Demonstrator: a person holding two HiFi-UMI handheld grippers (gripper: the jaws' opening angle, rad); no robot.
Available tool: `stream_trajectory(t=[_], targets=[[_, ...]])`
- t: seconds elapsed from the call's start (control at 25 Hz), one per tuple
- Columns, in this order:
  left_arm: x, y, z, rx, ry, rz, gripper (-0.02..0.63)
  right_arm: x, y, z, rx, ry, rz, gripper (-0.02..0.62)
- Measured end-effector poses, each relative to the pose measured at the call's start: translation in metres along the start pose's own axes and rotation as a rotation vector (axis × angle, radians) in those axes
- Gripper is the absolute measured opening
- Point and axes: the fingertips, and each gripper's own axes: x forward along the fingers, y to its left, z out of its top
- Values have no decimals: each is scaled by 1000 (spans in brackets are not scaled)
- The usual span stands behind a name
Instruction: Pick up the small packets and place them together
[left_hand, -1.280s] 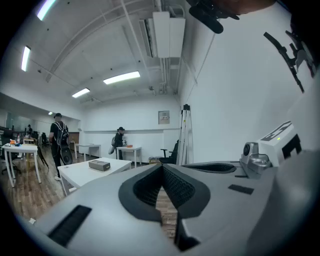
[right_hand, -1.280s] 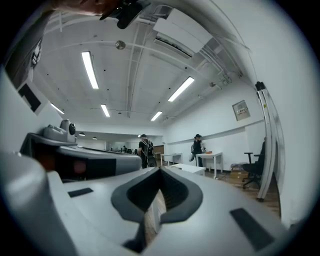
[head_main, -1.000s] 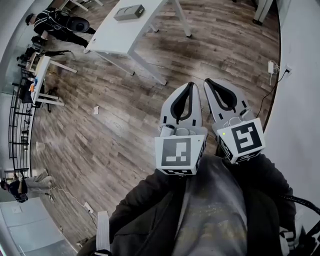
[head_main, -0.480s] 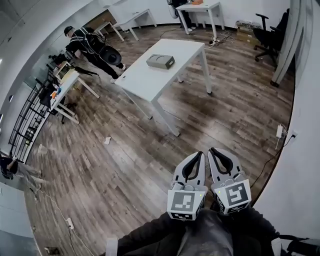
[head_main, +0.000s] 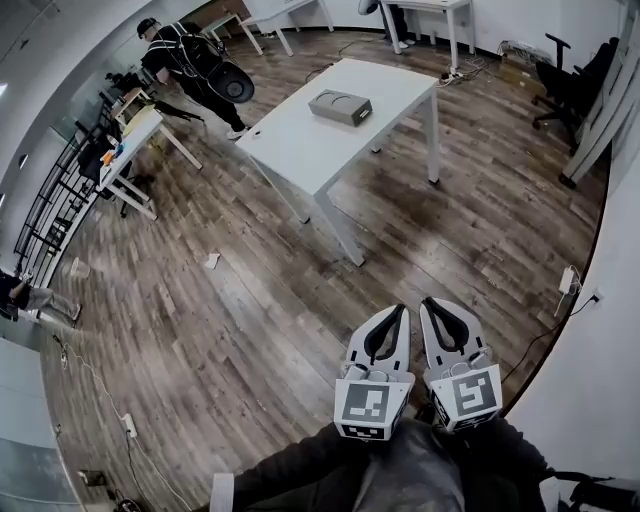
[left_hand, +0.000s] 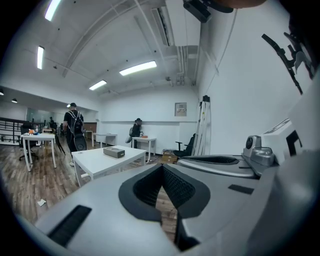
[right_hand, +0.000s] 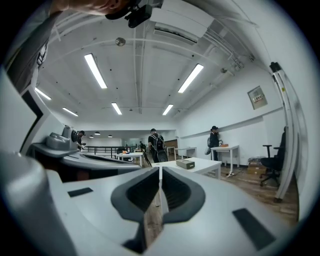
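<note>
- Jaws together on left gripper (head_main: 398, 312) and right gripper (head_main: 428, 304), nothing between.
- Small packets not in sight; white table (head_main: 300, 160) with grey box (head_main: 340, 107) well ahead, left gripper marginally nearer.

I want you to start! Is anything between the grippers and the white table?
Nothing visible does: only wood floor lies between the left gripper, right gripper and white table. No packets show, only a grey box there.
</note>
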Motion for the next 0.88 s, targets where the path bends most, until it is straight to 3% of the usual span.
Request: stream_trajectory(t=[0.44,0.88], targets=[[75,87,14,-37,-13,13,3,118,-13,-10,17,65,46,6],[113,133,35,-30,-45,-38,3,177,-33,19,-34,25,-25,6]])
